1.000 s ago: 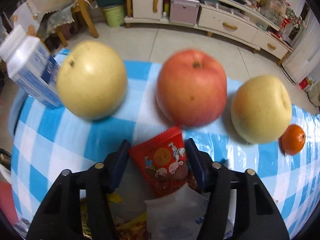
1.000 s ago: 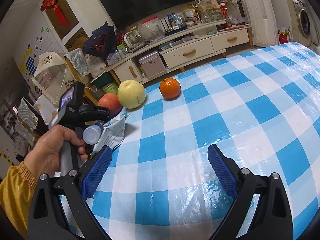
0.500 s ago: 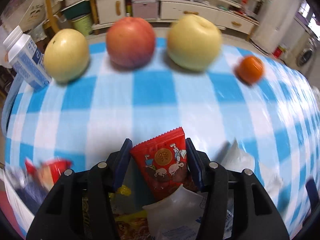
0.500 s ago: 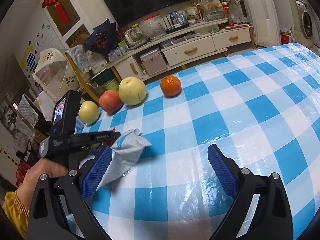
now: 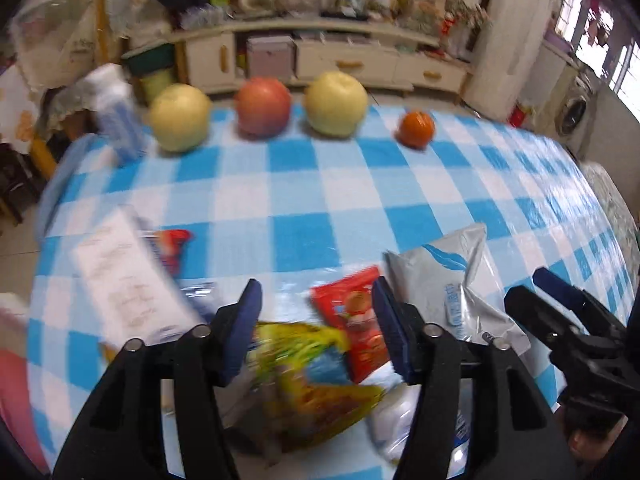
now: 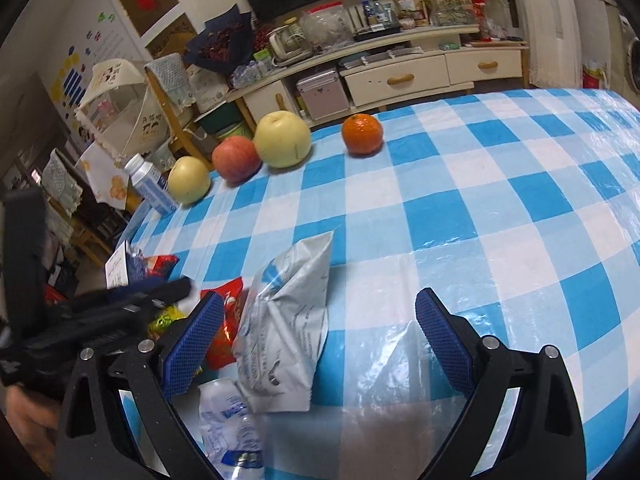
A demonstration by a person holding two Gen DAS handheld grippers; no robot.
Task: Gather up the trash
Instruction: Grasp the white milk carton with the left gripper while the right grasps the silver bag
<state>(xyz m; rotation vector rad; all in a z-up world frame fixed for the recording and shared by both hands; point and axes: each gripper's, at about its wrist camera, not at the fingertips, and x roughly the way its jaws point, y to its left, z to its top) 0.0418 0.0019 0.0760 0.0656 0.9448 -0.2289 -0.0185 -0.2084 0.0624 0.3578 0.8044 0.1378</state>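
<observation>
A pile of trash lies near the front of the blue-checked table point(image 5: 300, 184). It holds a red snack wrapper point(image 5: 354, 324), a yellow-green wrapper point(image 5: 308, 384), a silver-white bag point(image 5: 452, 292) and a crushed plastic bottle point(image 6: 230, 420). My left gripper point(image 5: 318, 332) is open just above the pile, with the red wrapper lying loose by its right finger. My right gripper point(image 6: 316, 344) is open over the table, with the silver-white bag point(image 6: 288, 332) between its fingers, nearer the left one. A white paper point(image 5: 124, 284) and another red wrapper point(image 5: 174, 246) lie to the left.
At the far edge stand a milk carton point(image 5: 118, 116), a yellow pear point(image 5: 180, 120), a red apple point(image 5: 262, 106), a second yellow pear point(image 5: 336, 104) and an orange point(image 5: 418, 128). Beyond the table are a low cabinet point(image 6: 400, 76) and chairs.
My left gripper has opened and let go of the red wrapper and the bag, which now lie on the table. It pulled back from the fruit toward the right gripper.
</observation>
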